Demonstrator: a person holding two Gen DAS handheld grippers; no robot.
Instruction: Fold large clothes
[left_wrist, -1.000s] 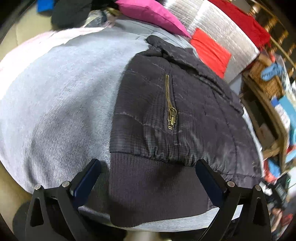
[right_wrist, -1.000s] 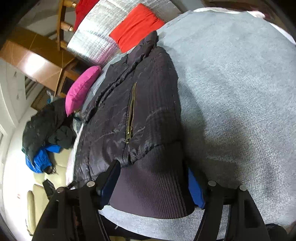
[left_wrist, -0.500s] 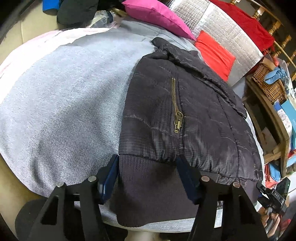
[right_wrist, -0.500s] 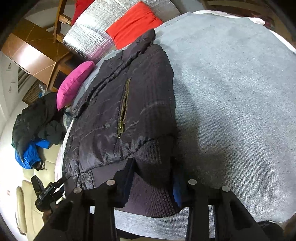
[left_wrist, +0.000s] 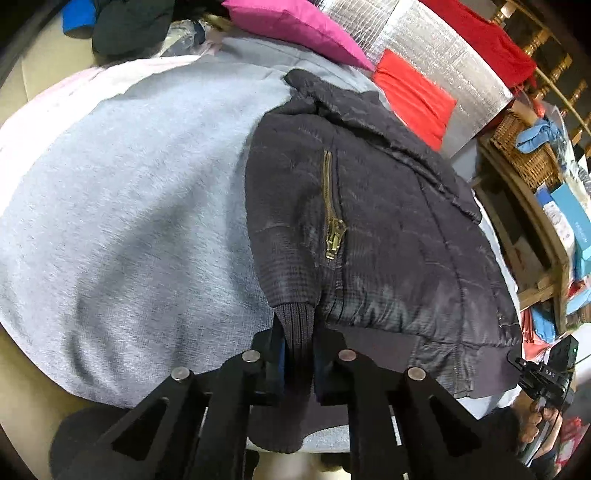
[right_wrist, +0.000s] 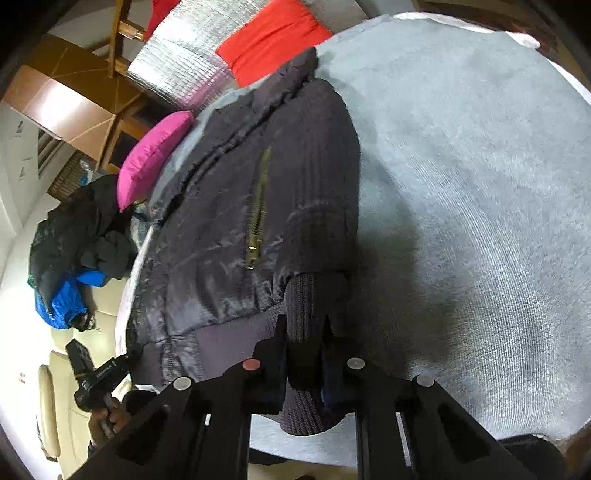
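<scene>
Since a second ago both grippers have closed: our left gripper (left_wrist: 295, 354) and right gripper (right_wrist: 304, 354) now pinch the ribbed hem of the dark quilted jacket (left_wrist: 369, 221) at the grey-covered bed's (left_wrist: 129, 221) near edge; we should lift evenly, folding toward the collar.

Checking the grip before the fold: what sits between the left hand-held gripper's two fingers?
The jacket's ribbed hem is pinched between the fingers of the left hand-held gripper, as its own wrist view shows.
</scene>
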